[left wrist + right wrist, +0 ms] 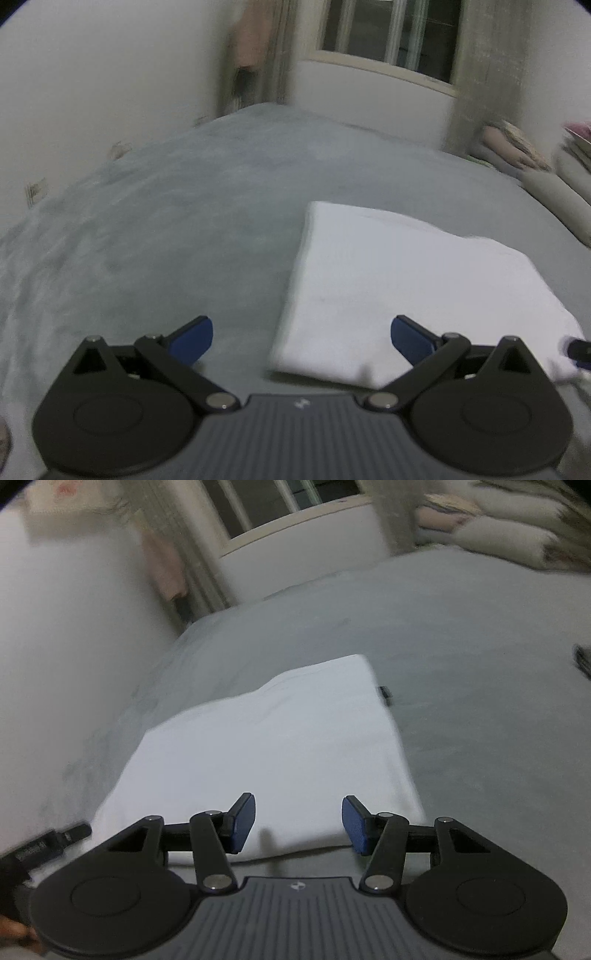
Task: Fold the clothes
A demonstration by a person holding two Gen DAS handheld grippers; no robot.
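Left wrist view: the left gripper [301, 338] points forward and downward over the grey bed cover [166, 229]. Its blue pads [194, 339] are spread wide, with nothing between them. The folded white garment [399, 295] lies flat on the cover, ahead of the claw and offset to its right; the garment's near left corner sits between the two fingers, below them, with no contact visible. At the far right edge, just beyond the right finger, a dark tip of the right gripper [578, 350] appears at the garment's near right corner. This view alone shows the stacked pillows [554, 184] far right of the claw and the full width of the window [391, 33] ahead.

Right wrist view: the right gripper [298, 823] is likewise angled downward. Its jaws stand partly apart, gripping nothing; the garment's near edge lies directly ahead of and below the pads, untouched. The garment extends straight forward from the claw. This view alone shows a small dark object [385, 692] on the cover at the garment's far right edge, and part of the other gripper at lower left.
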